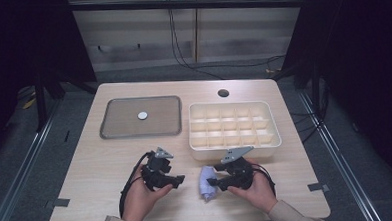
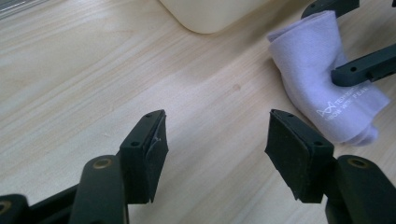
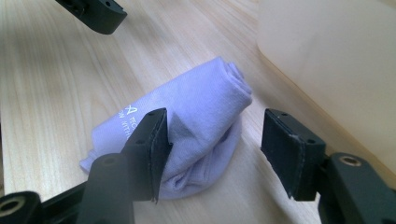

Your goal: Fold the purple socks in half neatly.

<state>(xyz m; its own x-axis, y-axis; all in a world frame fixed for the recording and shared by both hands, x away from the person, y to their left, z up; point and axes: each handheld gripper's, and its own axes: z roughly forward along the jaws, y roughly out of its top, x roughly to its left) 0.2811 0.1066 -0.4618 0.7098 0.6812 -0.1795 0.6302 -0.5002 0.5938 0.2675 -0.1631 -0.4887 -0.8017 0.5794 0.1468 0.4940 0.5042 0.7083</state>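
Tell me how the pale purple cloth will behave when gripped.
The cloth is rolled soft fabric, so it will likely squash and sag, not stay stiff. It looks light. The roll may loosen once the open right gripper lifts it.

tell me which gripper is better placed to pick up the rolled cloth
The right gripper, probably. Its open jaws already straddle one end of the rolled cloth, with one pad against the fabric. The left gripper is also open but points at bare table, with the cloth off to its side.
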